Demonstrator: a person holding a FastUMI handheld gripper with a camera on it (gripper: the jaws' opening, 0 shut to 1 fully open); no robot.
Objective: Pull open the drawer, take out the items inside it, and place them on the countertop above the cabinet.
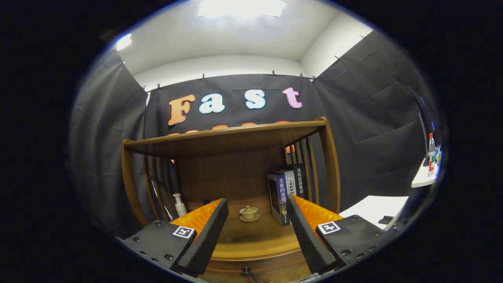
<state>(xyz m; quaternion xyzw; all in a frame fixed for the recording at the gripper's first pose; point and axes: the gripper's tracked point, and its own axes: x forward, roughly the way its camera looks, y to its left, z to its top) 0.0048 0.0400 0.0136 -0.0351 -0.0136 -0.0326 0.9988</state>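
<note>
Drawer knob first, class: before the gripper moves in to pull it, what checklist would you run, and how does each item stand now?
1. Gripper open wide enough for the knob: ok, fingers spread with nothing between them.
2. Drawer knob in sight: ok, low between the fingers, below the countertop edge.
3. Drawer closed: cannot tell, little of its front shows.
4. Gripper level with the knob: not ok, it points above it, over the countertop.
5. Free countertop space: ok, bare wood ahead of the teacup and books.
6. Drawer contents: cannot tell.
</note>
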